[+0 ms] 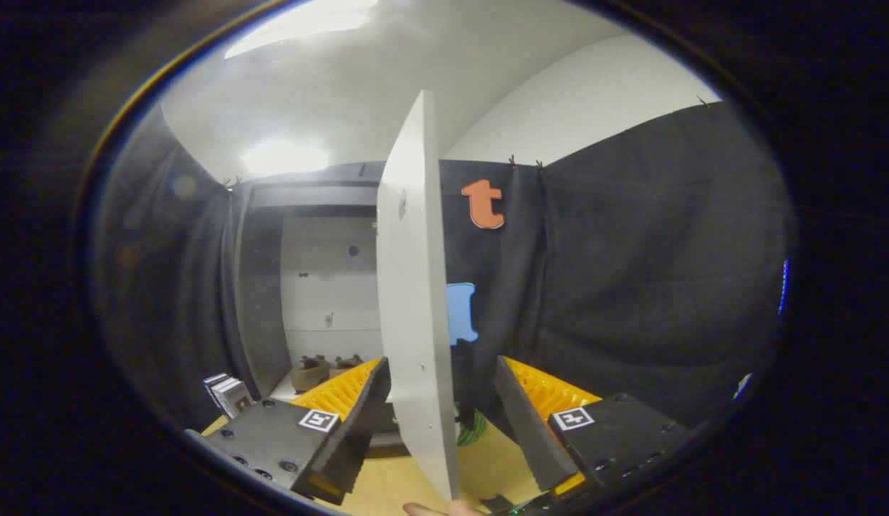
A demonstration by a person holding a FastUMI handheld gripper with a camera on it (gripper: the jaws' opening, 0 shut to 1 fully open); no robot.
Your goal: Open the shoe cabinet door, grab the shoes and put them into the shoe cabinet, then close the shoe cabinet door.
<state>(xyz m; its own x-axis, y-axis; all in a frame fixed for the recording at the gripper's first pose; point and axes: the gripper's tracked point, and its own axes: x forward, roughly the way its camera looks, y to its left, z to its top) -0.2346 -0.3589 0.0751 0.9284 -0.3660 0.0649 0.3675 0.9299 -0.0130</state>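
Standing apart, the two fingers of the tool (440, 408) straddle the white shoe cabinet door (414, 301), which is swung open and seen edge-on. The left finger (358, 408) lies close against the door's face near its lower part; contact cannot be confirmed. The right finger (523, 423) sits clear of the door on its other side, with a visible gap, so the tool is not clamped on the door. Both fingers carry orange ribbed backing and a square black-and-white marker on their dark housings.

Left of the door, the shoe cabinet (322, 287) stands open, showing a pale back panel with small holes and dark side walls. On the cabinet floor, just left of the door's lower edge and beyond the left finger, sits a pair of brown shoes (326, 369).

Further left of the door, outside the cabinet's side wall, a few small upright boxes (228, 394) stand on the light wooden surface (387, 487). Right of the door, near its bottom edge, a green coiled item (471, 428) lies on the surface, partly hidden. Directly below the door's lowest corner, a fingertip of the person's hand (444, 509) shows.
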